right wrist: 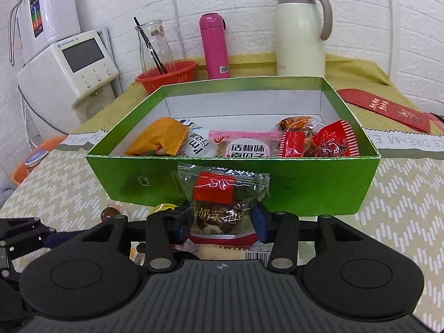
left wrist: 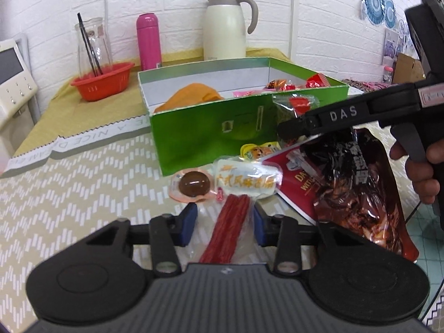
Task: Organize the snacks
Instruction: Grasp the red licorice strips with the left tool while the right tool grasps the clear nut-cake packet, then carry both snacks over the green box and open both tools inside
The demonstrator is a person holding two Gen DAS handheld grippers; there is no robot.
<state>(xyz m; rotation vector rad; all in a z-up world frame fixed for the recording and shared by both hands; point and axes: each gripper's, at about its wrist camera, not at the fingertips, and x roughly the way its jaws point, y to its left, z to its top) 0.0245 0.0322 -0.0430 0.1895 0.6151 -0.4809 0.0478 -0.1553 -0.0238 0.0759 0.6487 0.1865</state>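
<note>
- We work at a table [right wrist: 402, 183] with a zigzag cloth against a white brick wall; a cream jug [right wrist: 301, 33], pink flask [right wrist: 215, 47] and red basket [right wrist: 166, 76] stand at the back.
- The green box [right wrist: 236, 183] sits mid-table, already holding an orange pack [right wrist: 158, 136], a pink-topped pouch [right wrist: 244, 145] and red sweets [right wrist: 327, 141].
- Our right gripper [right wrist: 222, 219] has its jaws closed on a clear packet [right wrist: 222, 191], held just before the box's near wall and below its rim.
- We judge this the carry step: the packet must next rise above the rim, move in over the box, and be let go in a free spot.
- Our left gripper [left wrist: 223, 219] has its jaws wide apart, straddling a red stick pack [left wrist: 230, 227] lying on the cloth; we cannot tell whether the pads touch it.
- Loose on the table near it lie a brown jelly cup [left wrist: 193, 184], a white bar [left wrist: 247, 179] and a dark bag [left wrist: 358, 188].
- Closing on the stick pack looks the left side's next job.
</note>
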